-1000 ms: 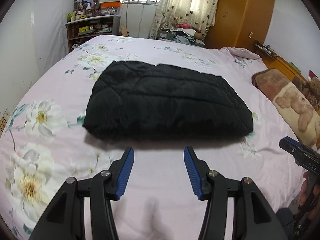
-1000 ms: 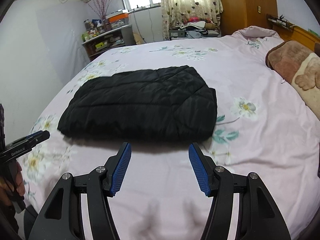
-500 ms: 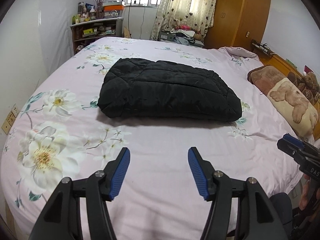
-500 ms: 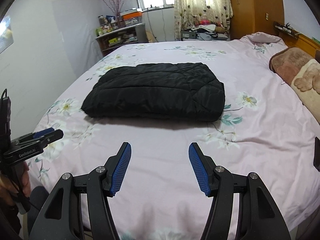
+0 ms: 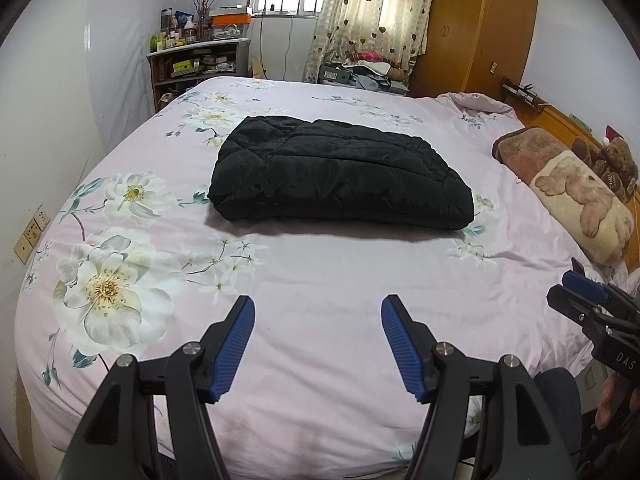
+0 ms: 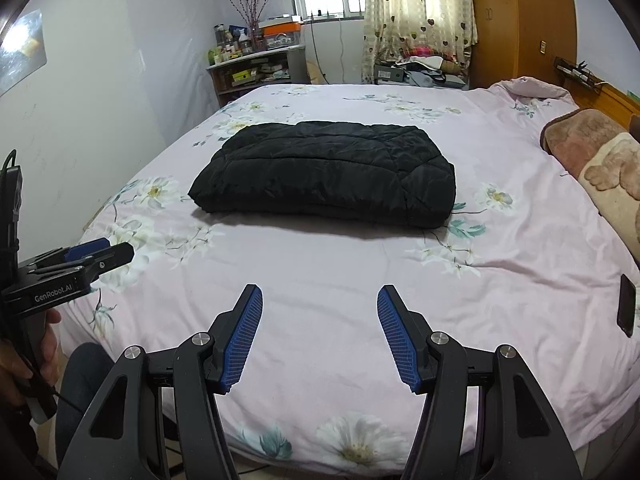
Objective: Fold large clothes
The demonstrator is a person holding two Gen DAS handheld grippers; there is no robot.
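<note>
A black quilted jacket [image 5: 340,172] lies folded into a flat rectangle in the middle of the bed; it also shows in the right wrist view [image 6: 328,172]. My left gripper [image 5: 318,308] is open and empty, held over the bed's near edge well short of the jacket. My right gripper [image 6: 319,296] is open and empty too, also back at the near edge. Each gripper shows at the side of the other's view: the right one [image 5: 588,304] and the left one [image 6: 88,256].
The bed has a pink floral sheet [image 5: 320,280]. A brown bear-print blanket roll [image 5: 576,196] lies at the right side. A dark phone [image 6: 626,310] lies on the sheet at the right. A cluttered shelf [image 5: 196,64] and wooden wardrobe [image 5: 480,28] stand beyond the bed.
Both grippers have pulled back from the folded jacket toward the bed's near edge; the jacket now looks smaller and farther. The jacket itself has not moved.
</note>
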